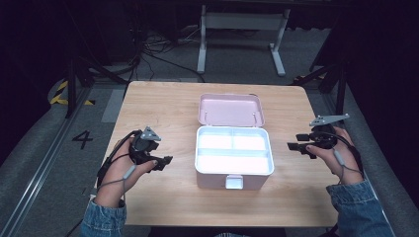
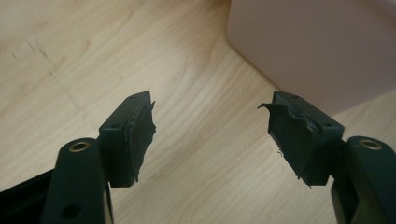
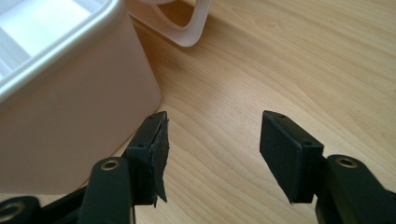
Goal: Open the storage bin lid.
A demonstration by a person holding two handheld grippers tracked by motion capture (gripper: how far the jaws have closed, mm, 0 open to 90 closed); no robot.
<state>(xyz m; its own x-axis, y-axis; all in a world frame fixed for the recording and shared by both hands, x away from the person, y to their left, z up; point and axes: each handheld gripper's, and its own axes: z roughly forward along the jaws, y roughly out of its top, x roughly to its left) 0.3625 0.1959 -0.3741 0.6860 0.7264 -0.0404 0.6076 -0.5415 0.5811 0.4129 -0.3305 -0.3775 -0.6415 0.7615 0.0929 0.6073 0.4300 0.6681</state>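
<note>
While the pink storage box sits lid-up at centre frame on the bench, my left tool at lower left and my right tool at right gape wide, gripping nothing.

Lab, floor cables, hazard tape

Both forearms, in blue denim sleeves, enter from the lower edge, each hand grasping a black two-jaw gripper whose tip points inward. The left black gripper sits low, jaws spread wide with nothing between its ragged pads. The right black gripper likewise stands agape, pads bare.
</note>
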